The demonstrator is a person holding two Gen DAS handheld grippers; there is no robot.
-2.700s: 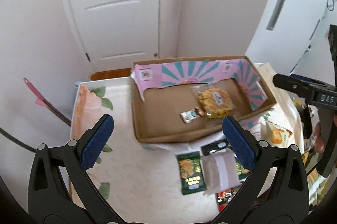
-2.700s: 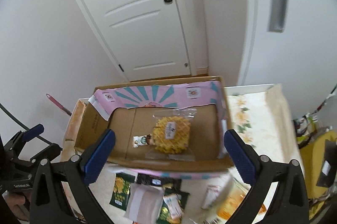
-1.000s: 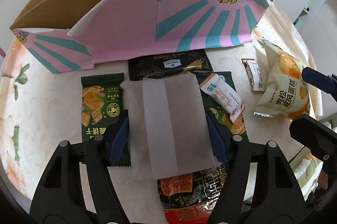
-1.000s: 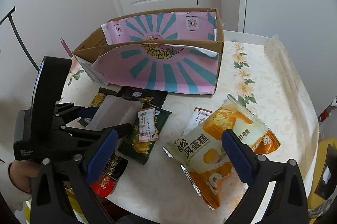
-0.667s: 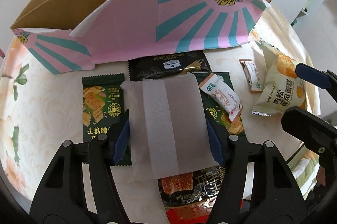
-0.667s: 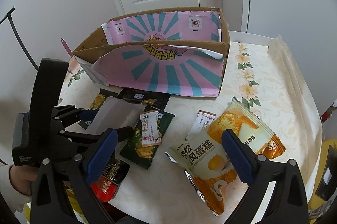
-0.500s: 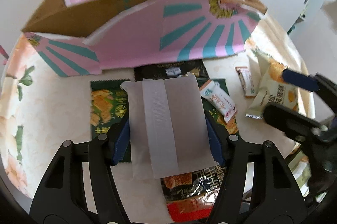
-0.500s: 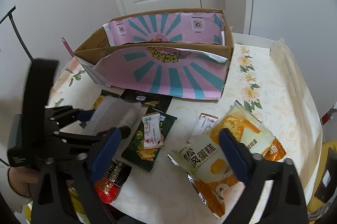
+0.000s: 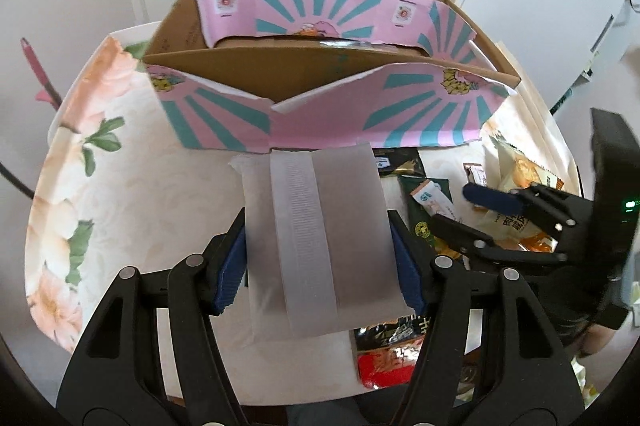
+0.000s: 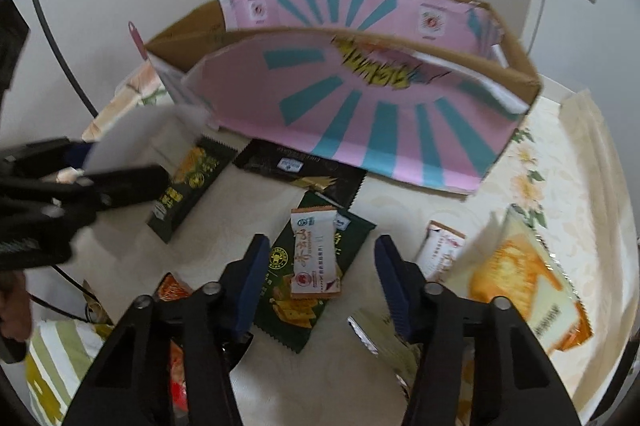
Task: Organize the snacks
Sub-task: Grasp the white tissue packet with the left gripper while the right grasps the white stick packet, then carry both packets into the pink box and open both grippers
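My left gripper is shut on a white frosted packet and holds it lifted in front of the pink and teal cardboard box. My right gripper is open, low over a small orange and white snack bar that lies on a dark green cracker pack. The right gripper also shows at the right of the left wrist view. The left gripper with its packet shows blurred at the left of the right wrist view.
On the floral tablecloth lie a black cracker pack, another green pack, a small white bar, a large orange cake bag and a red pack. A white door stands behind the box.
My left gripper has lifted the white packet off the pile and moved left. My right gripper has moved left, dropped over the orange and white bar and narrowed its jaws.
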